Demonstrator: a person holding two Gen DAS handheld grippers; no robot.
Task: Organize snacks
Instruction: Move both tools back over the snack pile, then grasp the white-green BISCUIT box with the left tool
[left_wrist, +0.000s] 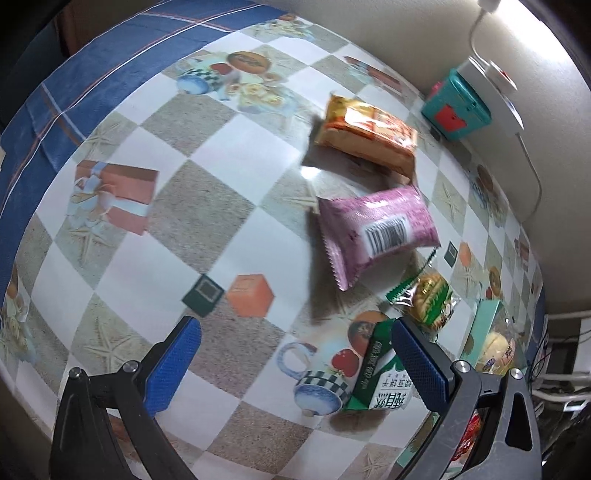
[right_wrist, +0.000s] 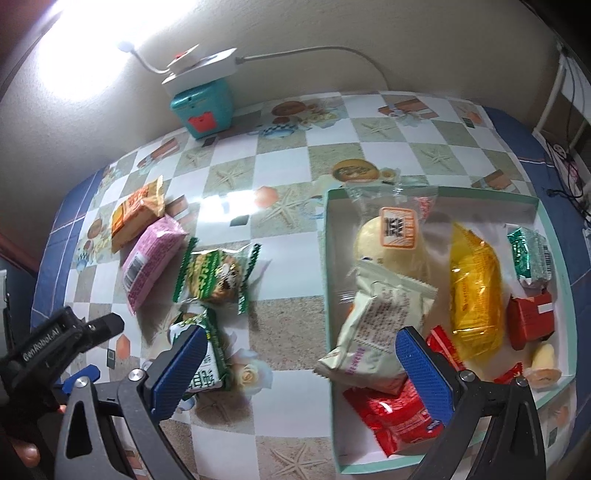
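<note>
Loose snacks lie on the checkered tablecloth: an orange pack (left_wrist: 367, 134) (right_wrist: 136, 214), a pink pack (left_wrist: 380, 230) (right_wrist: 149, 262), a green-edged cookie pack (left_wrist: 430, 301) (right_wrist: 218, 275) and a green-and-white pack (left_wrist: 380, 373) (right_wrist: 208, 363). A teal-rimmed white box (right_wrist: 556, 206) (left_wrist: 485, 325) holds several snacks, among them a beige pack (right_wrist: 376, 328), a yellow pack (right_wrist: 476, 288) and a red pack (right_wrist: 395, 413). My left gripper (left_wrist: 295, 365) is open and empty, just left of the green-and-white pack; it also shows in the right wrist view (right_wrist: 70, 336). My right gripper (right_wrist: 299, 373) is open and empty, straddling the box's left wall.
A teal box with a red label (left_wrist: 456, 107) (right_wrist: 202, 107) stands by the wall under a white power strip (right_wrist: 199, 70) with cable. The blue tablecloth border (left_wrist: 85, 85) marks the table's edges. Cables hang at the right (right_wrist: 569, 110).
</note>
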